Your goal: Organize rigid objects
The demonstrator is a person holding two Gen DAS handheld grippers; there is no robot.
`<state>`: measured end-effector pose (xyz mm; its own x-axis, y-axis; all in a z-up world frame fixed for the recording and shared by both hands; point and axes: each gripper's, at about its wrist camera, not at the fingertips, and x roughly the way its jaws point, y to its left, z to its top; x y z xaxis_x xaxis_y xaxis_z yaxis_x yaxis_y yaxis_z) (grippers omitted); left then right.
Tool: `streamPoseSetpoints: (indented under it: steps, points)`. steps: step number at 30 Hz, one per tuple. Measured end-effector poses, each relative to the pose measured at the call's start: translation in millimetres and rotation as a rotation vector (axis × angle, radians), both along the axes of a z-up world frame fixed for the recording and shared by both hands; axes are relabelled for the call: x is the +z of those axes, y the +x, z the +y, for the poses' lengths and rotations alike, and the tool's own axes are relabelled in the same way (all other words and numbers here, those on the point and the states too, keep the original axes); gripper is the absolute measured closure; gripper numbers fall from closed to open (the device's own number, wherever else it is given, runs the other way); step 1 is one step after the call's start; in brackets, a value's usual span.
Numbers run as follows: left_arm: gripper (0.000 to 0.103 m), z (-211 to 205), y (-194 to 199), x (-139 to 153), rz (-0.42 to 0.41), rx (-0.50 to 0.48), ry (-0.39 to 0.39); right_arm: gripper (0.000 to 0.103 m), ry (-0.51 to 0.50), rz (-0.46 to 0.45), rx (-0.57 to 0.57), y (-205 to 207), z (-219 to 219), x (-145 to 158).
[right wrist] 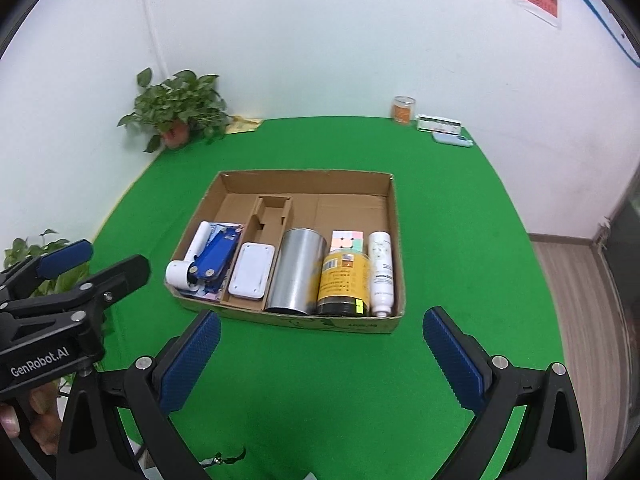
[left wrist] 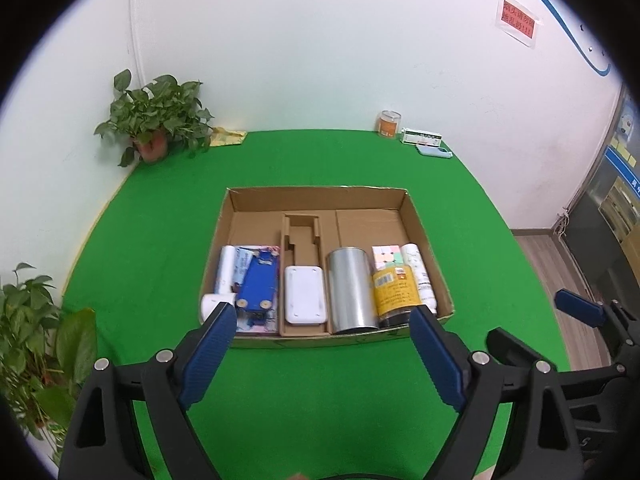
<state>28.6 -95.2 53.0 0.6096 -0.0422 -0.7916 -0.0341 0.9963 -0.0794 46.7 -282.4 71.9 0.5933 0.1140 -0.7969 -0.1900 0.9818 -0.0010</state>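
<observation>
Both grippers, left gripper and right gripper, have jaws wide open, holding nothing; box mid-frame looks packed, so tidying seems nearly done

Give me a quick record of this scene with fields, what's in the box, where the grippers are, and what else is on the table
surface: green table
container: open cardboard box
box contents: silver can, yellow-label jar, white bottle, pastel cube, white flat case, blue tool, white roll
left gripper: open, holding nothing
right gripper: open, holding nothing
far edge: potted plant, orange jar
</observation>
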Motion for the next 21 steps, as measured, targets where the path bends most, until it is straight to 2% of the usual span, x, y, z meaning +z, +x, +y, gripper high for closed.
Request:
streamPoseSetpoints:
  steps: [9, 13, 21]
  points:
    - [0.015, 33, -13, -2, -0.014, 0.016, -0.027, 0.001, -0.038, -0.020, -0.004, -6, 33, 12]
    - [0.015, 41, -18, -4, -0.011, 0.005, -0.033, 0.001, -0.081, -0.015, -0.007, -8, 48, 12]
    - [0.015, 47, -22, -6, 0.000, 0.001, -0.041, 0.001, -0.087, 0.003, -0.028, -11, 58, 10]
